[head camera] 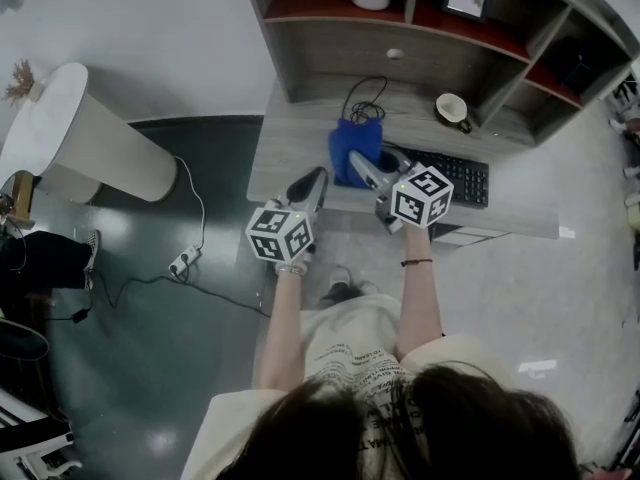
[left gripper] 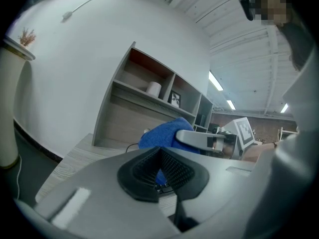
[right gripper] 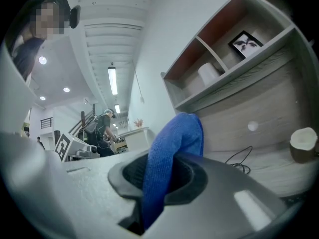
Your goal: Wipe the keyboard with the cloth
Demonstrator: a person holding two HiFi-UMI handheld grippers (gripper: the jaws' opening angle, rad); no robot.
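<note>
Little of the wiping looks done in the head view: the right gripper (head camera: 362,163) holds the blue cloth (head camera: 352,143) bunched at the left end of the keyboard (head camera: 460,178) on the surface (head camera: 290,138). Keys to the right lie bare, cloth-to-key contact is hard to judge, and the left gripper (head camera: 312,183) hangs just left. Left gripper view: jaws pressed together on nothing, keyboard mostly hidden behind them. Right gripper view: jaws clamped on a fold of cloth, keyboard all but out of frame.

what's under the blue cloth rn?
The blue cloth, clamped in the right gripper, hangs over the black keyboard's left end on the grey wooden desk. Covered keys hidden; contact unclear.
</note>
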